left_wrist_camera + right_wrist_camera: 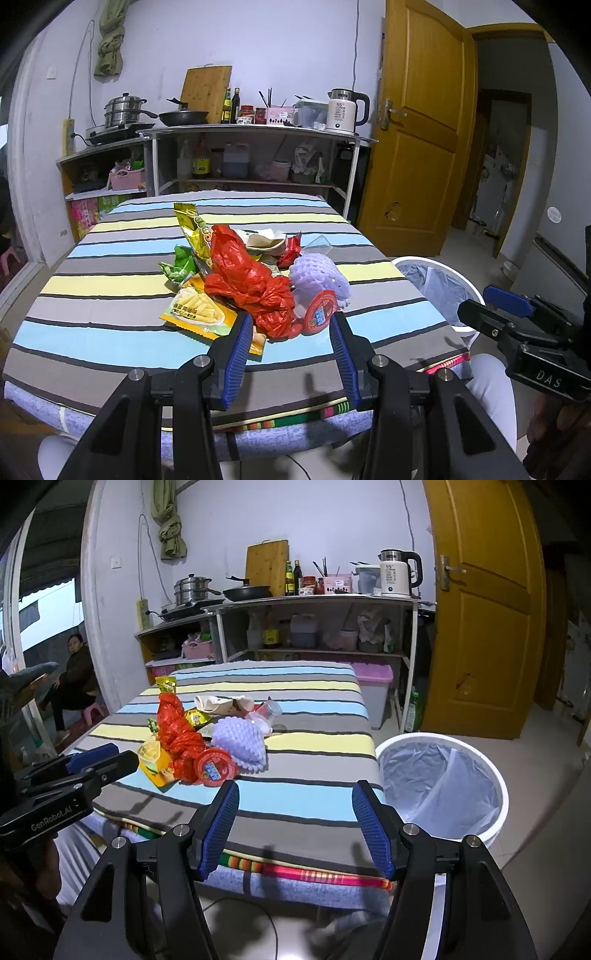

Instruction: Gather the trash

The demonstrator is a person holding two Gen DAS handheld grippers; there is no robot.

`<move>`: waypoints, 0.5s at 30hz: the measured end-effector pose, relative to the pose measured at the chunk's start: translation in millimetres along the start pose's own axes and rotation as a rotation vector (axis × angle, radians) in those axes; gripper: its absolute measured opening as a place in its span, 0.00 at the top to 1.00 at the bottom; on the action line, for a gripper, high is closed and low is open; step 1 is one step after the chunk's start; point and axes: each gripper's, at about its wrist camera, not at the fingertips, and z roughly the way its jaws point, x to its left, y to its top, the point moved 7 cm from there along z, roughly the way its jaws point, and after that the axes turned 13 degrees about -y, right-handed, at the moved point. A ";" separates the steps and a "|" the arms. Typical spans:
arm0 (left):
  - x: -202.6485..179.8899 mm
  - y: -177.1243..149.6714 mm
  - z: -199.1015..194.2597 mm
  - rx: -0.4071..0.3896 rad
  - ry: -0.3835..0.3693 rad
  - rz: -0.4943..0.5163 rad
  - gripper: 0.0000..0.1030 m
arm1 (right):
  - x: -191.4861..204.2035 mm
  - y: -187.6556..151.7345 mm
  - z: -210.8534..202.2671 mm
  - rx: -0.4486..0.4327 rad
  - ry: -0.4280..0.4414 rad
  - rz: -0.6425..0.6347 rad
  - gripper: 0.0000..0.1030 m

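A crumpled red plastic bag (251, 284) topped the trash heap mid-tabletop (110, 332), perhaps over wrappers; both the left tongs (291, 325) and the right tongs (295, 797) gaped wide, empty.

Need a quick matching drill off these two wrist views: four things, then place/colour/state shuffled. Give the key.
Things:
1. red plastic bag
2. foam fruit net
3. waste bin
4. kettle

Descriptions:
A. white, lined with a clear bag, on the floor beside the table
B. crumpled, in the middle of the trash pile
C. on the shelf top near the door
D. pale purple, on the bin side of the pile

Pairs: 1-B, 2-D, 3-A, 4-C
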 end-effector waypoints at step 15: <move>-0.4 0.2 -2.5 -0.001 0.002 0.003 0.58 | -0.2 -1.0 -0.3 0.003 -0.003 -0.002 0.38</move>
